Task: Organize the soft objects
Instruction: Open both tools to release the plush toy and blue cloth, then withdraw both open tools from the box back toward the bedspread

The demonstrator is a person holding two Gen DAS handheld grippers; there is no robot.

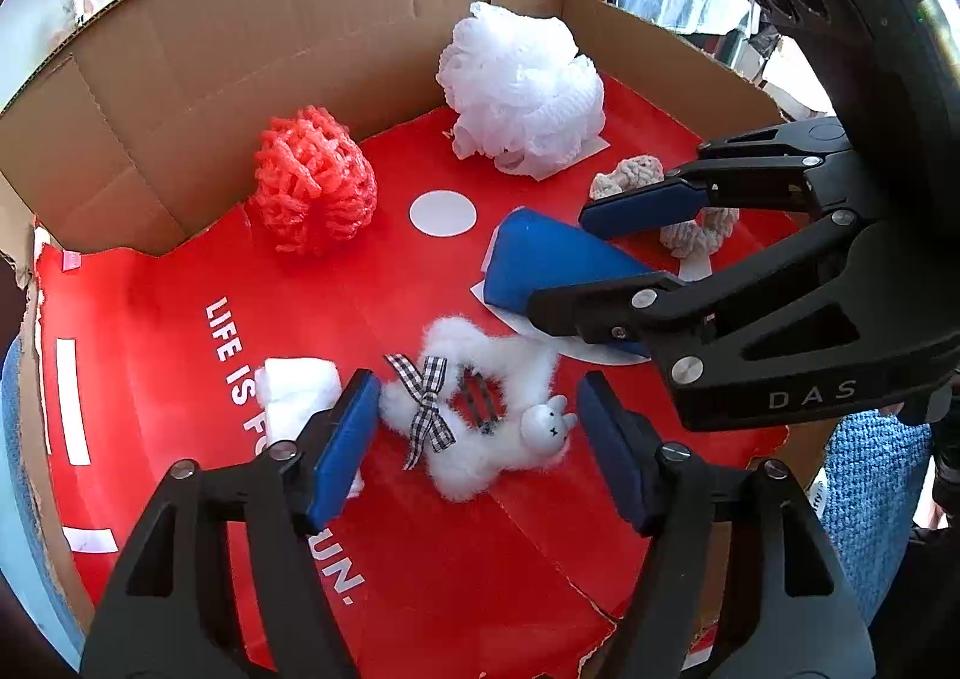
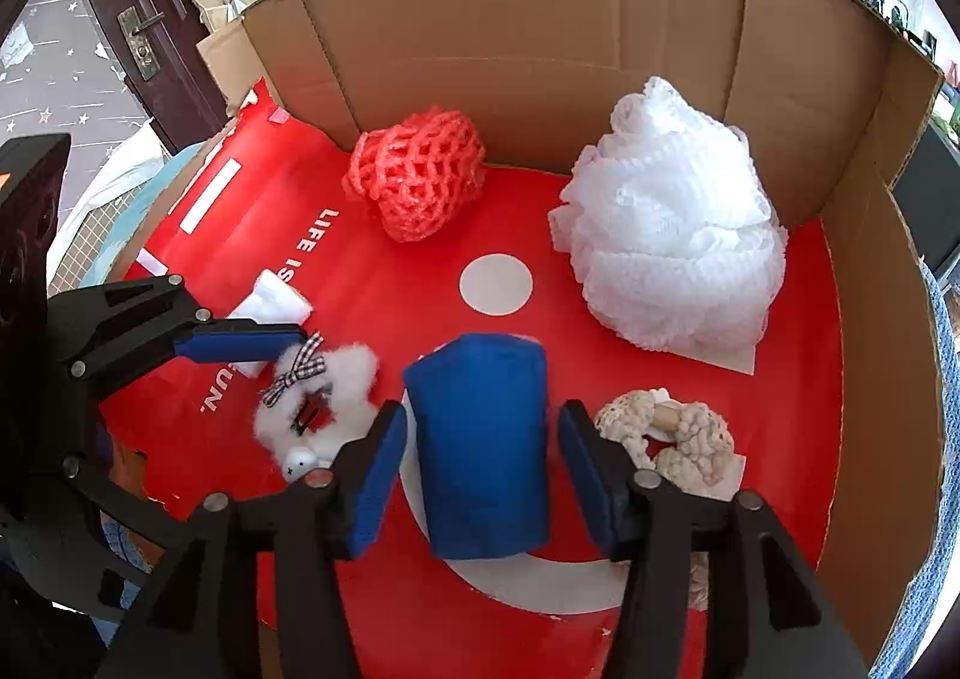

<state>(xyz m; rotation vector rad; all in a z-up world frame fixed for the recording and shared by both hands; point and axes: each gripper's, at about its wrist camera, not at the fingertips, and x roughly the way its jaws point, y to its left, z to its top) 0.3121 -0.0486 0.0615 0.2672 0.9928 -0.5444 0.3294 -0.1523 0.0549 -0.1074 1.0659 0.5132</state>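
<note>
A blue foam block (image 2: 480,439) stands on the red floor of a cardboard box (image 2: 540,37). My right gripper (image 2: 483,481) straddles it, open, with a thin gap at each pad. In the left wrist view the right gripper (image 1: 567,265) is around the same blue block (image 1: 558,259). A fluffy white ring with a checked bow and a small bunny head (image 1: 474,421) lies between the fingers of my open left gripper (image 1: 480,439); the pads do not squeeze it. The fluffy ring (image 2: 324,397) lies beside the left gripper's blue pad (image 2: 240,346).
A red foam net (image 1: 315,181) and a large white mesh puff (image 1: 522,91) sit near the back wall. A beige knitted ring (image 2: 690,439) lies right of the blue block, and a small white wad (image 1: 294,391) is left of the fluffy ring. Cardboard walls close the back and sides.
</note>
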